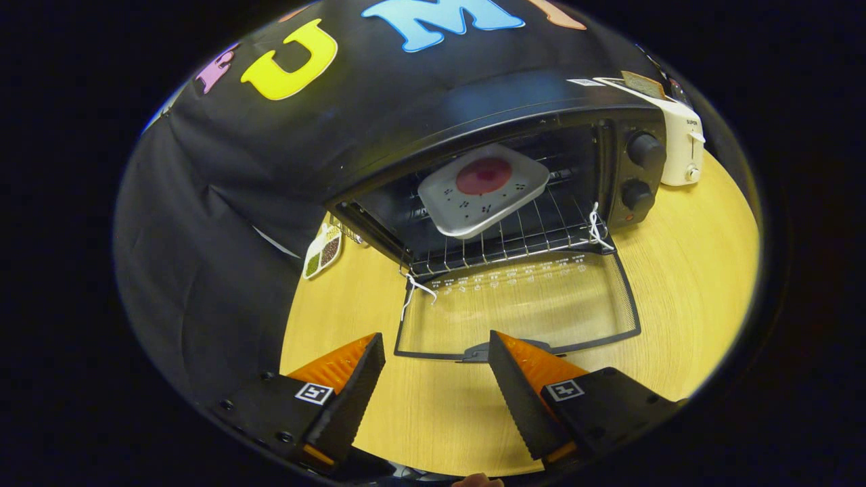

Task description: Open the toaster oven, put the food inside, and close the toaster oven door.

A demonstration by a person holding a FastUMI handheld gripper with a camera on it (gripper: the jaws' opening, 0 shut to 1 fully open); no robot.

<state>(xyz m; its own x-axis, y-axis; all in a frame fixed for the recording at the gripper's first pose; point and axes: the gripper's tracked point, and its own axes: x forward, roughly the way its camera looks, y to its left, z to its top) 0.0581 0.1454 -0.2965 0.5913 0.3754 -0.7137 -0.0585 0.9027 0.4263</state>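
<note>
tool [436, 345] fingers apart, empty | toaster oven [514, 162] door [521, 308] down | plate [484, 191] on rack [521, 233]

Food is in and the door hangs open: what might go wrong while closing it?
1. The open gripper sits at the door handle; a loose hold on that thin edge may slip.
2. The plate lies tilted on the rack; a hard swing of the door might jolt it.

Even overhead light, soft sheen on the toaster oven [473, 115] top, sharp centre, strong fisheye bending near edges
</note>
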